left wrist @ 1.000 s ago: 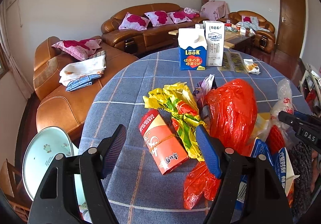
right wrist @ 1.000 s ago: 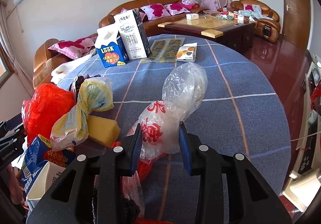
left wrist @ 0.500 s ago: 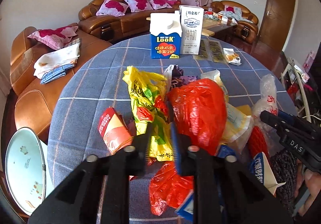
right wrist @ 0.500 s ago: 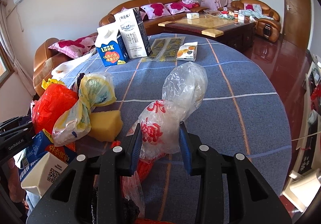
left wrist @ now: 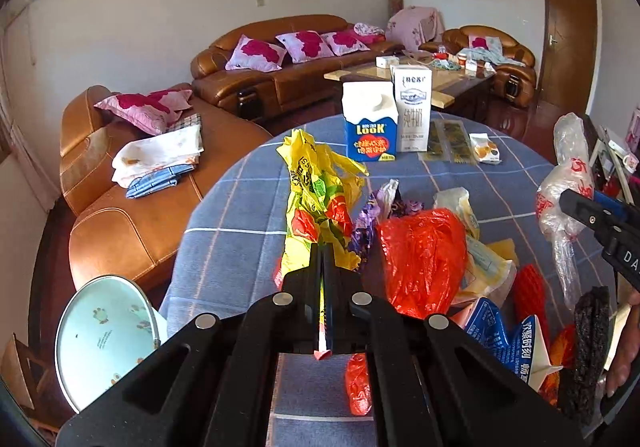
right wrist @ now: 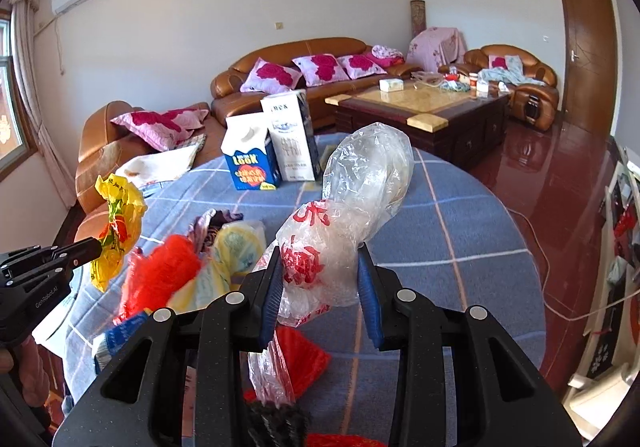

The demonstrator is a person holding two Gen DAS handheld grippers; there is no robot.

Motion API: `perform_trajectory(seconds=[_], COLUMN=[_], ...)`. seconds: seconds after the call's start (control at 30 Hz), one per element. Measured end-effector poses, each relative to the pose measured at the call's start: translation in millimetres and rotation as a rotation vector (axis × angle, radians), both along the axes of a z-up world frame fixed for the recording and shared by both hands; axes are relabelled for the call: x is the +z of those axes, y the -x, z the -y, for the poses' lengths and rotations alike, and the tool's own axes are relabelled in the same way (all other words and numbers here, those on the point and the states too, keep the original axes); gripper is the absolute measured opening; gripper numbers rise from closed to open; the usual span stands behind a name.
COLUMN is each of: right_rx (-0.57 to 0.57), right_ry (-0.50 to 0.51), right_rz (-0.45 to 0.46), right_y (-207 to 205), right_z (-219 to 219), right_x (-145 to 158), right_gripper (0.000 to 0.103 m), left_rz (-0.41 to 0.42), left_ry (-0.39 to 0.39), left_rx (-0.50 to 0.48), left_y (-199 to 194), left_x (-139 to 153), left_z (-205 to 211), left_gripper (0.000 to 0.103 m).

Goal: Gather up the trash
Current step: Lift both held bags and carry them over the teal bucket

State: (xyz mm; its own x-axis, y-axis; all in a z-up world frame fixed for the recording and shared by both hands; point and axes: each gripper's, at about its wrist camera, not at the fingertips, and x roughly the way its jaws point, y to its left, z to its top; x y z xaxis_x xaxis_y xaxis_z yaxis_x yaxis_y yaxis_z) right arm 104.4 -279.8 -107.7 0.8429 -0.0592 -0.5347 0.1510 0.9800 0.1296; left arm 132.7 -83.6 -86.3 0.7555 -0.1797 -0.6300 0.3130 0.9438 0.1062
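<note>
My left gripper [left wrist: 323,259] is shut on a yellow printed plastic bag [left wrist: 316,203] and holds it up off the blue checked table [left wrist: 248,203]; the bag also shows in the right wrist view [right wrist: 116,223]. My right gripper [right wrist: 320,287] is shut on a clear plastic bag with red print [right wrist: 344,223], lifted above the table; this bag shows in the left wrist view [left wrist: 568,183]. A red plastic bag [left wrist: 424,255], a pale yellow wrapper [left wrist: 476,251] and a purple wrapper [left wrist: 372,215] lie in a pile between the grippers.
Two milk cartons [left wrist: 370,123] stand at the table's far side beside flat packets [left wrist: 448,139] and a small snack pack [left wrist: 486,149]. Blue cartons [left wrist: 508,343] lie at the near right. A round white lid [left wrist: 100,335] sits lower left. Brown sofas [left wrist: 276,67] and a coffee table [right wrist: 424,111] stand beyond.
My left gripper closed on the yellow bag and lifted it off the table. My right gripper rose with the clear bag. The red box is now out of sight.
</note>
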Motion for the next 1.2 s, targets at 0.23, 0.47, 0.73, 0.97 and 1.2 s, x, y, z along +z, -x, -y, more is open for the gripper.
perform_trajectory(seconds=[0.23, 0.47, 0.73, 0.97, 1.2], right_rx=[0.091, 0.171, 0.292, 0.383, 0.469], right_ry=[0.030, 0.048, 0.072, 0.057, 0.045], right_rz=[0.065, 0.115, 0.147, 0.146, 0.124], right_y=[-6, -16, -39, -63, -85], right_z=[-41, -81, -139, -186, -225], right_x=[29, 48, 60, 56, 47], right_gripper=[0.035, 0.035, 0.035, 0.035, 0.035], left_rz=[0.095, 0.134, 0.166, 0.181, 0.178], left_ry=[-0.008, -0.014, -0.035, -0.073, -0.111], left_rx=[0.115, 0.222, 0.361, 0.480, 0.578], left_y=[17, 27, 35, 34, 29], left_x=[25, 41, 49, 52, 49], left_z=[-41, -85, -134, -173, -200], left_gripper=[0.001, 0.001, 0.001, 0.001, 0.001])
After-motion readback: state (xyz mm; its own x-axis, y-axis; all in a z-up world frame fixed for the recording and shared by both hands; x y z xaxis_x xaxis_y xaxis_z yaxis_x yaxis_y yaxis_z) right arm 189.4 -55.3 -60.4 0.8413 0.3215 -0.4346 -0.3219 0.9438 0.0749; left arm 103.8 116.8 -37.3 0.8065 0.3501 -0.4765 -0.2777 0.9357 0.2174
